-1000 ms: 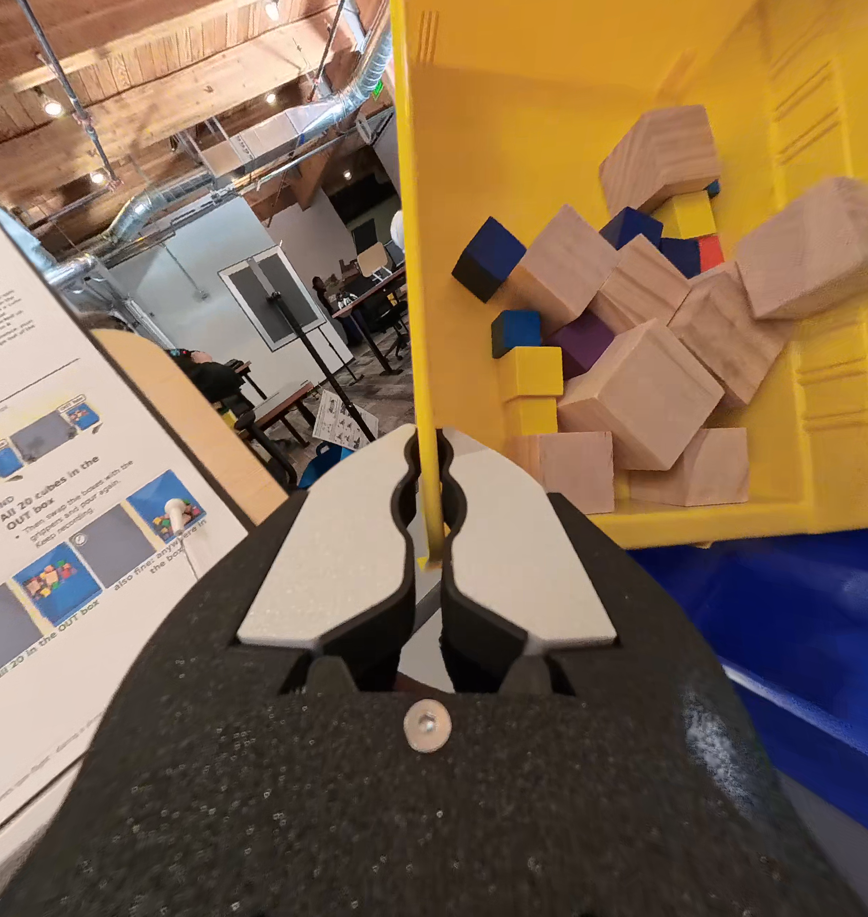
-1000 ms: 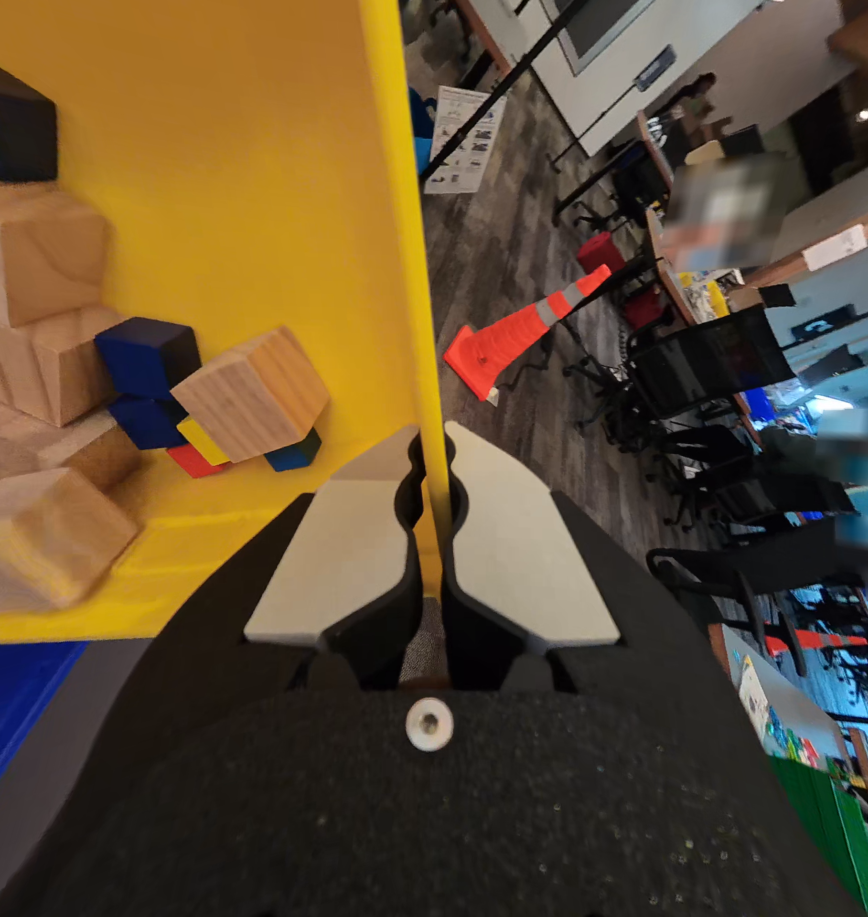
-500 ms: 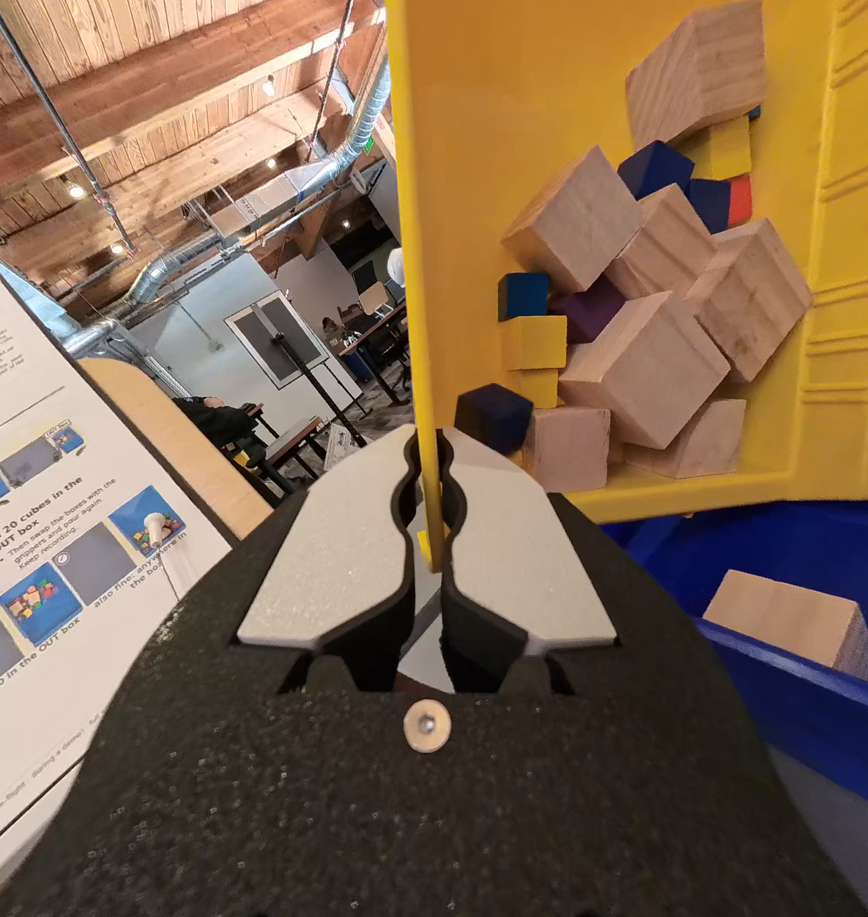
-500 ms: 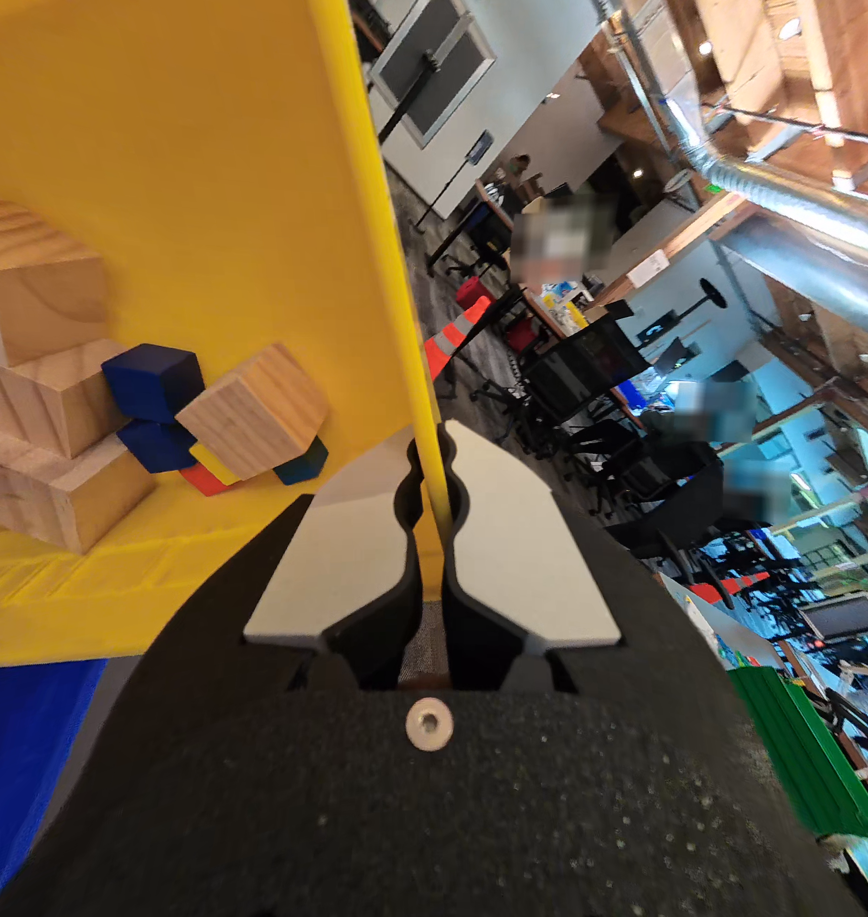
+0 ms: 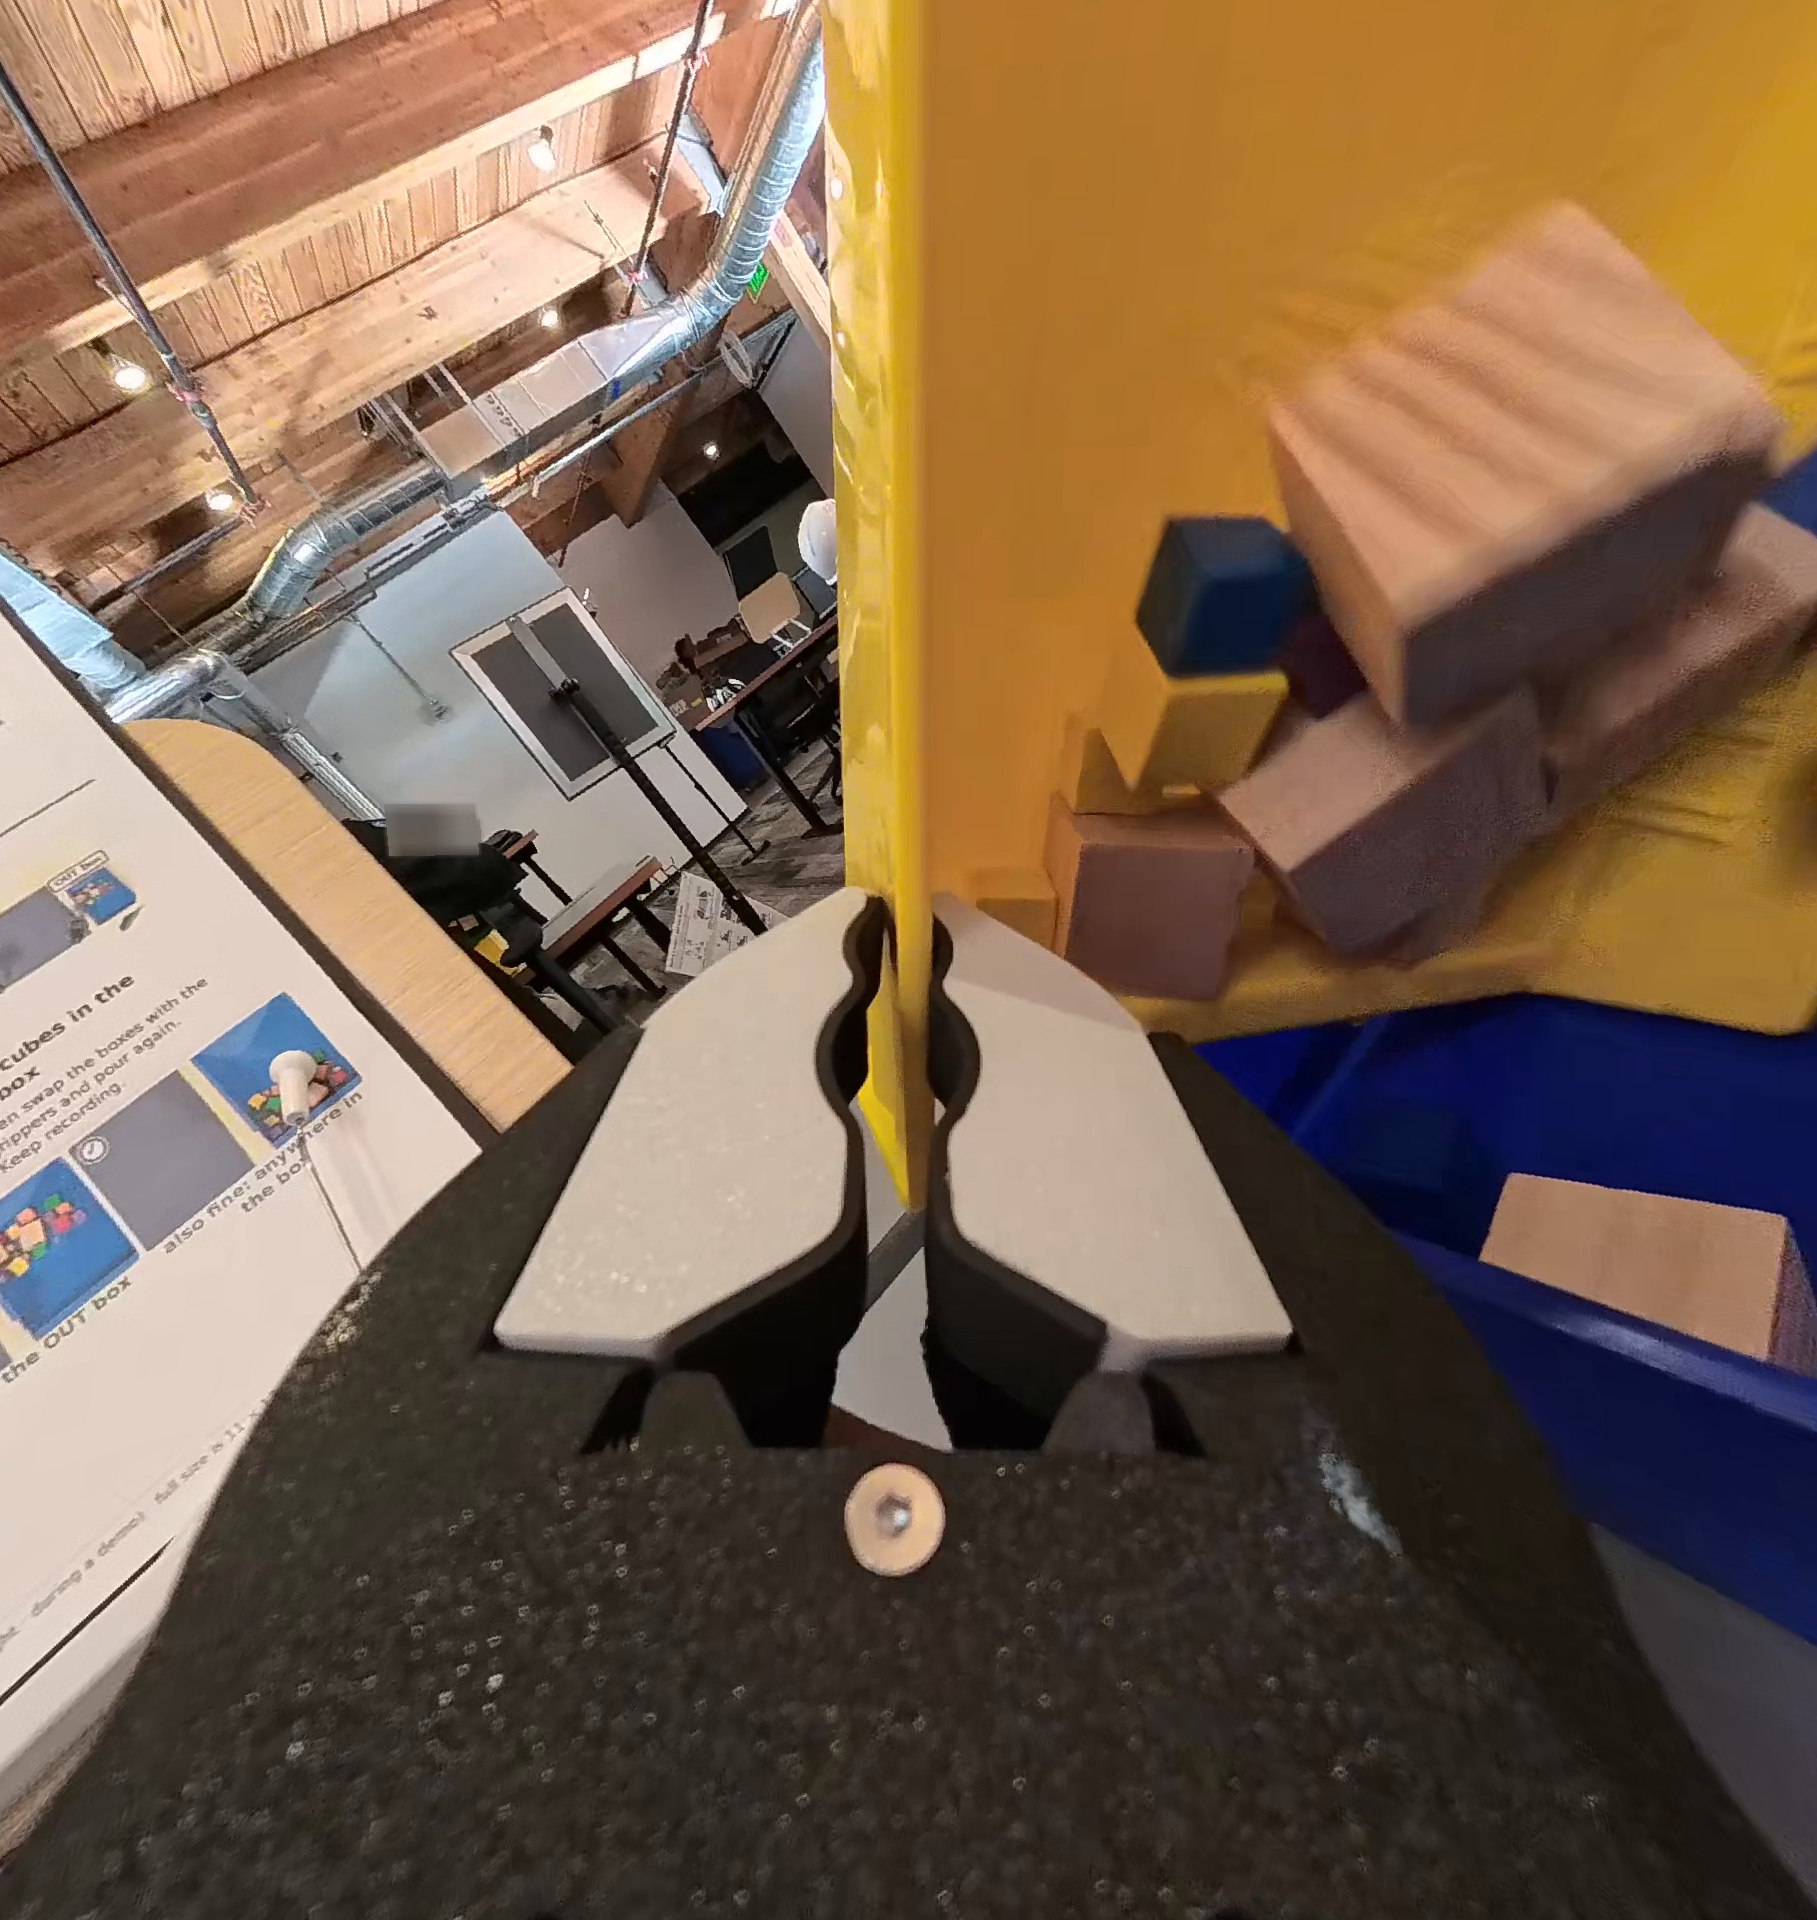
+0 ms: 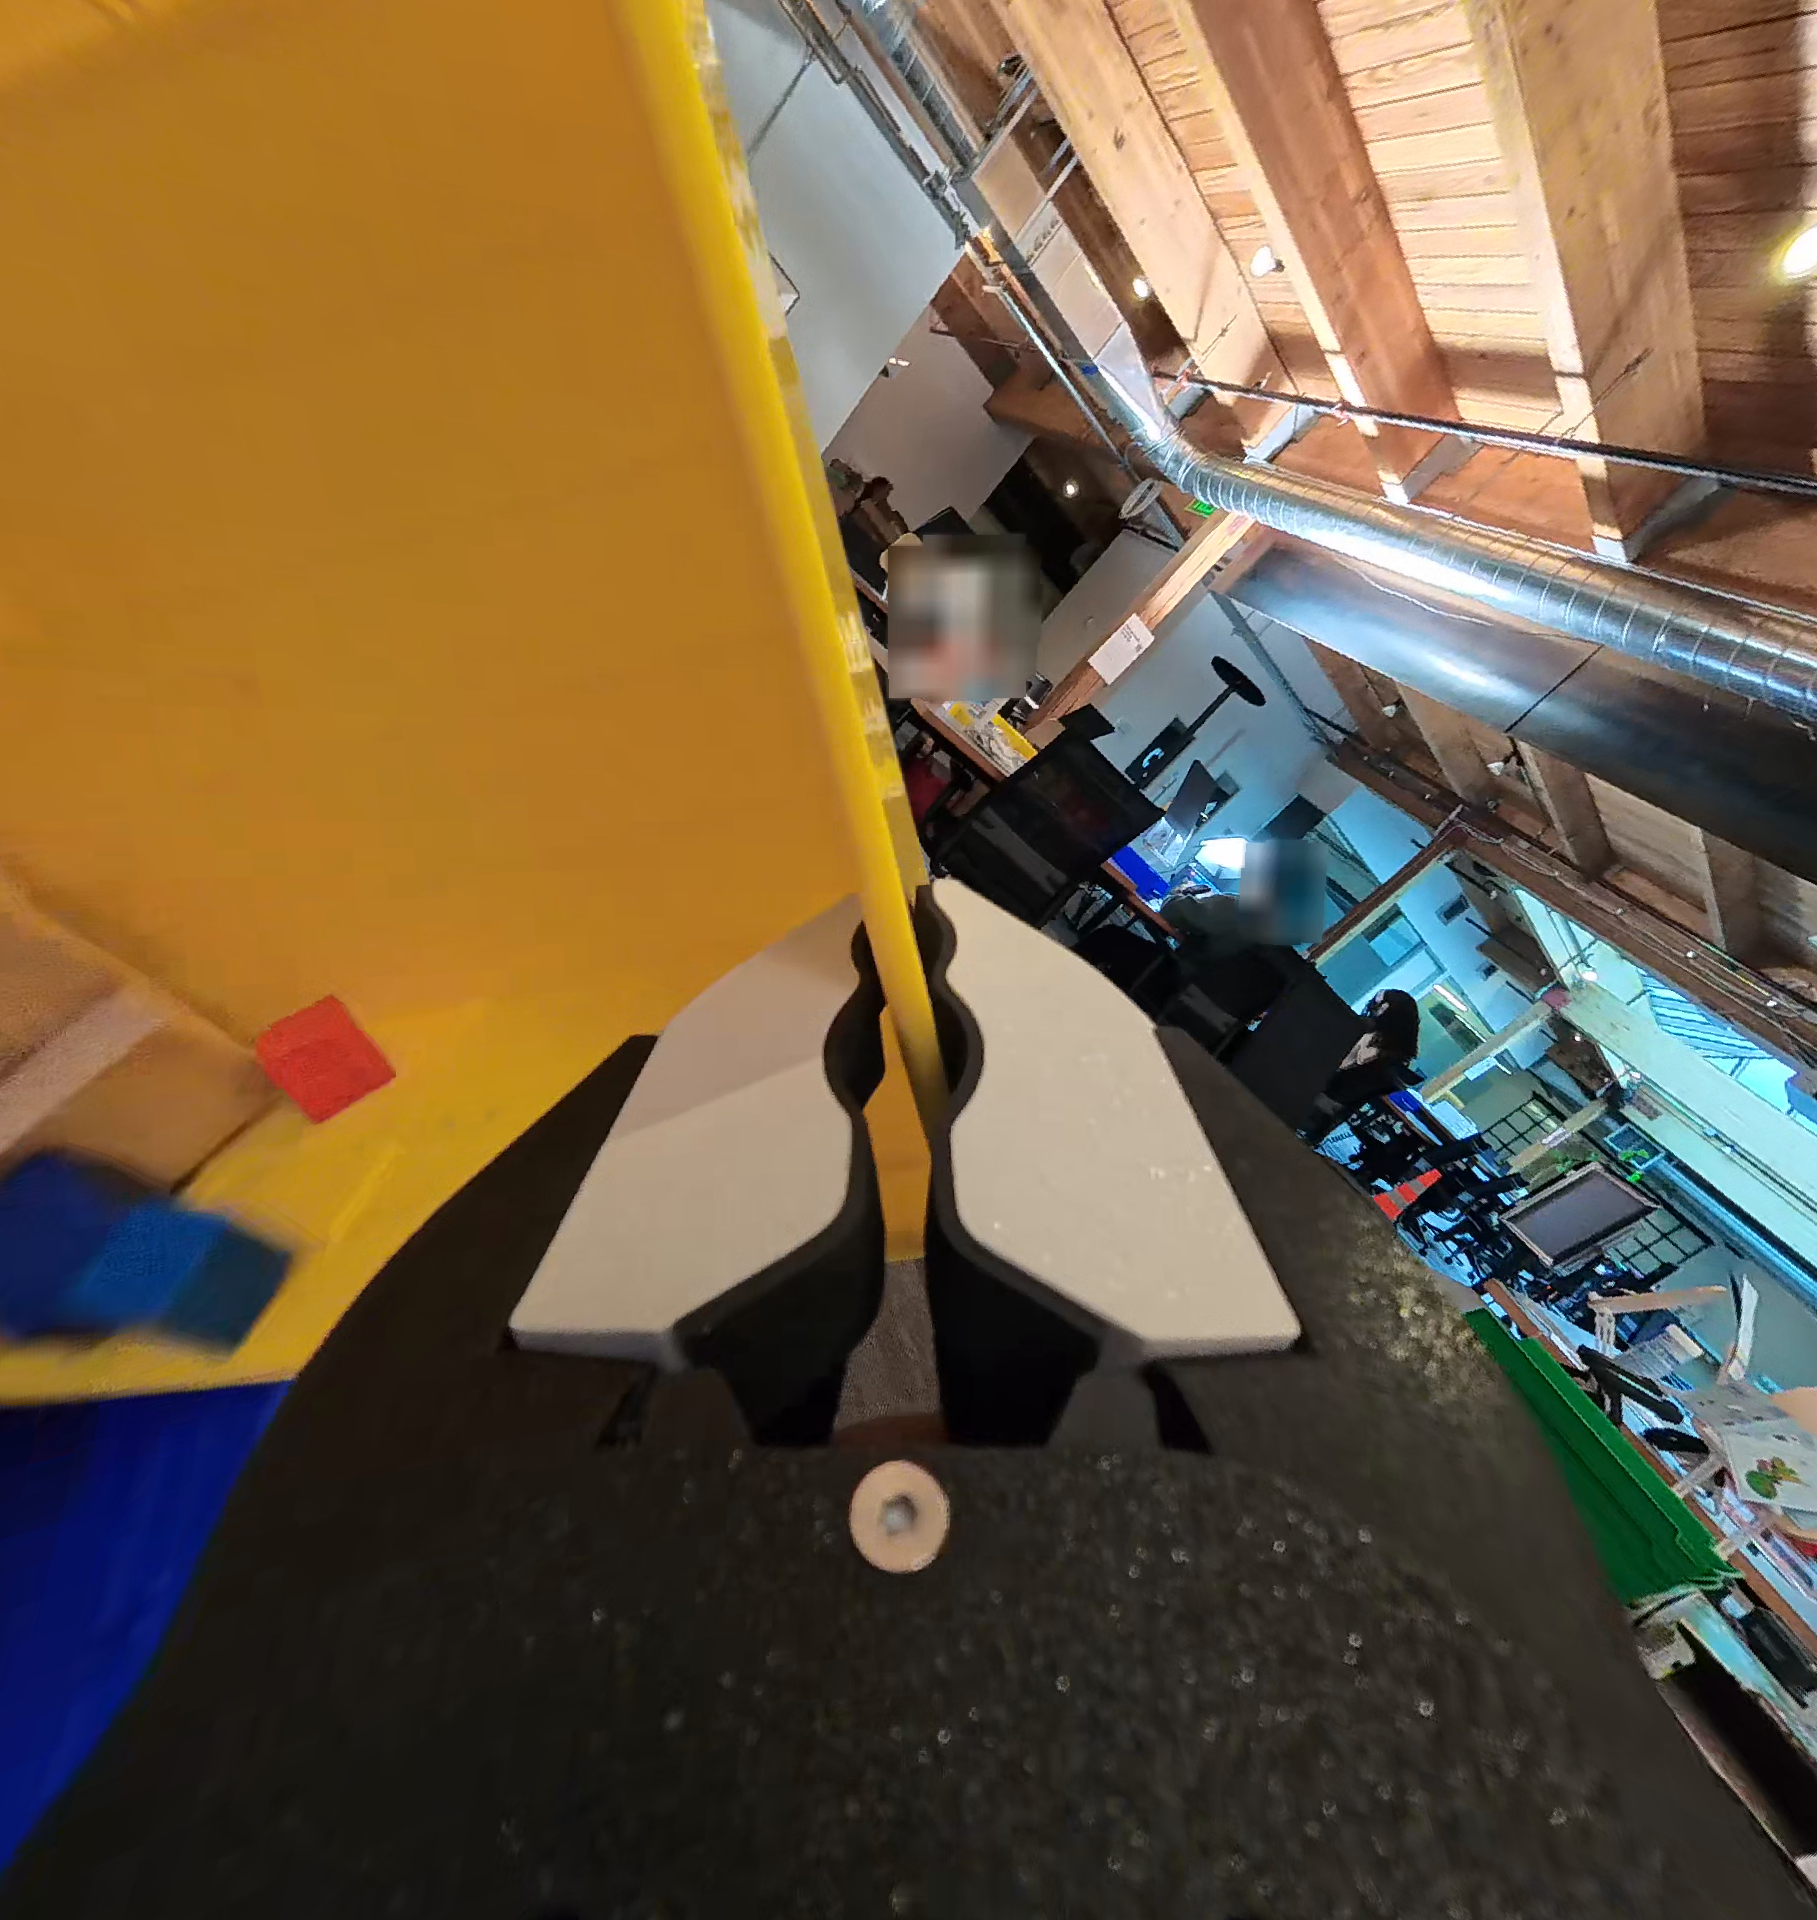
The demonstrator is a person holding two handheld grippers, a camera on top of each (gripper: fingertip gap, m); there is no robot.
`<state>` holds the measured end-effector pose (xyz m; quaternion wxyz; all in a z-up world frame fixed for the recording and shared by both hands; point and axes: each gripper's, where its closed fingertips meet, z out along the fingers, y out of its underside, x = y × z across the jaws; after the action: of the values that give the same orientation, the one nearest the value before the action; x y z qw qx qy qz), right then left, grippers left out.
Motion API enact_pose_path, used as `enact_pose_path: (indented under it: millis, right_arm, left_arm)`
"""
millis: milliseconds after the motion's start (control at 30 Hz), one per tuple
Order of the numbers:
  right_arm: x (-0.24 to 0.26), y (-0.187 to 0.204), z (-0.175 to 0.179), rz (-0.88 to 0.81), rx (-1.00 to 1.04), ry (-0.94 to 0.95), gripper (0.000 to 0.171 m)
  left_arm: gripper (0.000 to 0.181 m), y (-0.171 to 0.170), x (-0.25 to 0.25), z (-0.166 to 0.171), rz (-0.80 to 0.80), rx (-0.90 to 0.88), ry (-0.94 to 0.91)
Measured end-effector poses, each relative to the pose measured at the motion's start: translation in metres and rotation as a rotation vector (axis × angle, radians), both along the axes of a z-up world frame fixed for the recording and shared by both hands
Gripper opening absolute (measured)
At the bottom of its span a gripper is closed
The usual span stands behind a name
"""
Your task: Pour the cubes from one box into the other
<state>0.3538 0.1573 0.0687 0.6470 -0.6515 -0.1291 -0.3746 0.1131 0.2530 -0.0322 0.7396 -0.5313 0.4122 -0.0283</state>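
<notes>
Left wrist view shows the left tool (image 5: 906, 1039) clamped on the thin side wall of the yellow box (image 5: 1091, 312), which is tipped steeply. Wooden cubes (image 5: 1506, 540) and smaller coloured ones, among them a dark blue cube (image 5: 1216, 592) and a yellow cube (image 5: 1195, 717), are piled against the box's lowered edge, several blurred. Below that edge lies the blue box (image 5: 1662, 1143), with one wooden cube (image 5: 1652, 1278) inside it. An instruction sheet (image 5: 104, 1091) lies to the left.

In the right wrist view, the right tool (image 6: 909, 1049) is closed on the yellow box's opposite wall. A small red cube (image 6: 324, 1058) rests against the box's yellow inner face, near blurred blue cubes (image 6: 125, 1257) at the lower edge, and the blue box shows beneath.
</notes>
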Motion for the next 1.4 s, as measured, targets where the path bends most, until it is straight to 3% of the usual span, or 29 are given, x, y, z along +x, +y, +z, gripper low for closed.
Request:
enact_pose_path:
  millis: [500, 700, 900, 1033, 1133, 1267, 1400]
  right_arm:
    - [-0.003, -0.024, 0.013, -0.051, 0.188, -0.094, 0.003]
    - [-0.006, -0.033, 0.080, -0.042, 0.311, -0.177, 0.004]
    - [-0.045, -0.041, 0.157, 0.024, 0.274, -0.220, 0.003]
    - [-0.113, -0.030, 0.202, 0.135, 0.031, -0.186, 0.003]
    - [-0.193, -0.007, 0.205, 0.240, -0.236, -0.182, 0.003]
    - [-0.333, 0.036, 0.162, 0.440, -0.579, -0.228, 0.003]
    - [-0.473, 0.067, 0.066, 0.600, -0.996, -0.321, 0.002]
  left_arm:
    - [0.006, 0.000, 0.006, 0.016, 0.017, 0.055, -0.044]
    - [0.005, -0.001, 0.009, 0.079, 0.050, 0.160, -0.153]
    - [0.005, -0.021, -0.031, 0.146, 0.096, 0.183, -0.224]
    - [0.005, -0.056, -0.105, 0.173, 0.132, 0.101, -0.182]
    - [0.005, -0.087, -0.191, 0.173, 0.193, -0.037, -0.126]
    - [0.005, -0.131, -0.323, 0.136, 0.344, -0.296, -0.101]
    - [0.004, -0.172, -0.444, 0.077, 0.494, -0.549, -0.105]
